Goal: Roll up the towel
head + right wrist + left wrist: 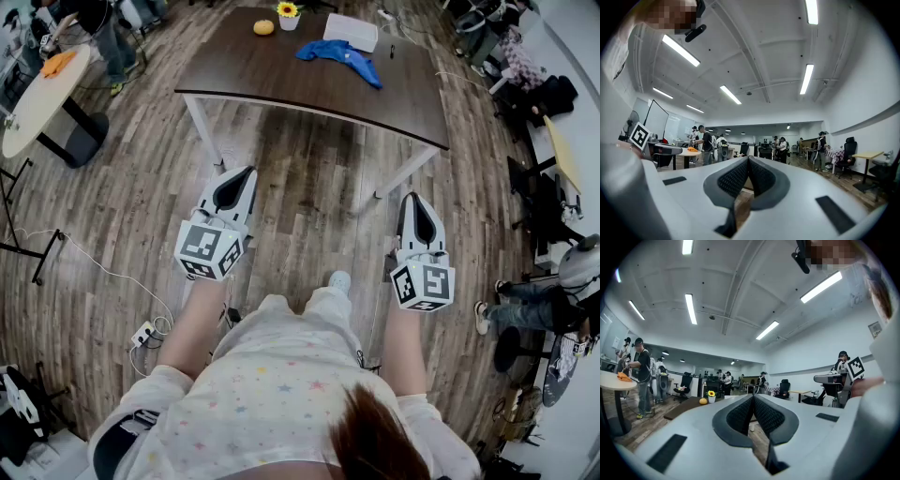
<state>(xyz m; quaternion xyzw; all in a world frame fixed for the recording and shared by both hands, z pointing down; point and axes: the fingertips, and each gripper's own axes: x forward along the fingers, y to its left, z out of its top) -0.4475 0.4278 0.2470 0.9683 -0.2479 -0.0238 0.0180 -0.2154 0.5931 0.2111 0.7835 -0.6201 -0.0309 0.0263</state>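
**Left gripper** (247,172) and **right gripper** (413,198): smooth white moulded shells. Each has dark, dimpled rubber pads (740,416) (733,180) that curve inward and meet at the tips. Both pairs of jaws are pressed together with nothing between them.

Both grippers are held level on the person's bare forearms (197,323). They sit side by side and well apart above the wood-plank floor (309,206) (each carries a black-and-white marker cube (211,250) at its rear).

The towel (339,58) is a soft blue cloth, crumpled and unrolled. It lies on the dark, matte rectangular table (281,80), well ahead of both grippers and just beside a flat white box (352,31). A round orange fruit (263,27) and a small potted sunflower (288,14) stand near the table's far edge.

In both gripper views each shell hides the near floor, and the towel cannot be made out.
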